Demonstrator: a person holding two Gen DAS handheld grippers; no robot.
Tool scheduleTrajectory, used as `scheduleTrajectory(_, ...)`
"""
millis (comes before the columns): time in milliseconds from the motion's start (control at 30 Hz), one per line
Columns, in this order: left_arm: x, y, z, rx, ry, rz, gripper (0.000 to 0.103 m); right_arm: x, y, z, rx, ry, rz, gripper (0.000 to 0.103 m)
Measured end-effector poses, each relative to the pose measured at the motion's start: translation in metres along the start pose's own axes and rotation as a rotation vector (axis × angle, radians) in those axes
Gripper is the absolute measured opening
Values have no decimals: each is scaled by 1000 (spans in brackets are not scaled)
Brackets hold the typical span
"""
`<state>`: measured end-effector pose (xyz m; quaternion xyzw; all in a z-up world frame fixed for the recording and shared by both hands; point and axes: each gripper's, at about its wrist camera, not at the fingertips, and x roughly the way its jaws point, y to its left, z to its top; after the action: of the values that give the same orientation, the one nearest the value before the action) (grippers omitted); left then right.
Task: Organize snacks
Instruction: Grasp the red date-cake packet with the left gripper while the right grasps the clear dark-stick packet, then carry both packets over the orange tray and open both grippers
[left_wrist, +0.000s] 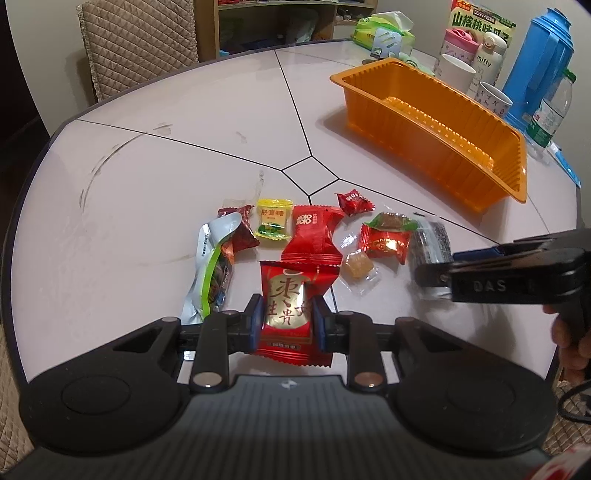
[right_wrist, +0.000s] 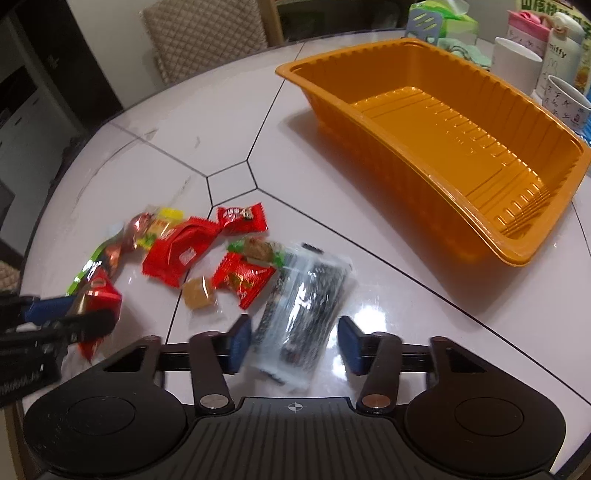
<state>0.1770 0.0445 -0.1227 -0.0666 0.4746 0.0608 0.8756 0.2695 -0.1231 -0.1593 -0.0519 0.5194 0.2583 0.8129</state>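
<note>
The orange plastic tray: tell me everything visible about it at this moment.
The orange plastic tray is a long, deep, rectangular container of thin glossy moulded plastic, with ribbed walls, a grooved floor and a flat outward lip around the rim. It stands upright on the pale tiled round table, set diagonally, beyond and to the right of the scattered wrapped snacks. Nothing can be seen inside it. Neither gripper touches it. Cups and bottles stand close behind its far side; contact there cannot be judged.

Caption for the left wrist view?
Left gripper clamps a red packet; loose snacks and an empty orange tray lie ahead.
</note>
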Motion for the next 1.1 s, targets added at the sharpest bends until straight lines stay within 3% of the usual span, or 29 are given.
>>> scheduleTrajectory(567,-3,4,2,-21,-2,12,25,11,9,2,-86,-45,-70,42)
scheduleTrajectory(833,-6,0,4,-10,-7,7,25,1,0,-6,-84,-38,-52,39)
scheduleTrajectory(1100,-13,-18,10,21,-16,-29,25,-36,-6,-17,-71,-67,-4,39)
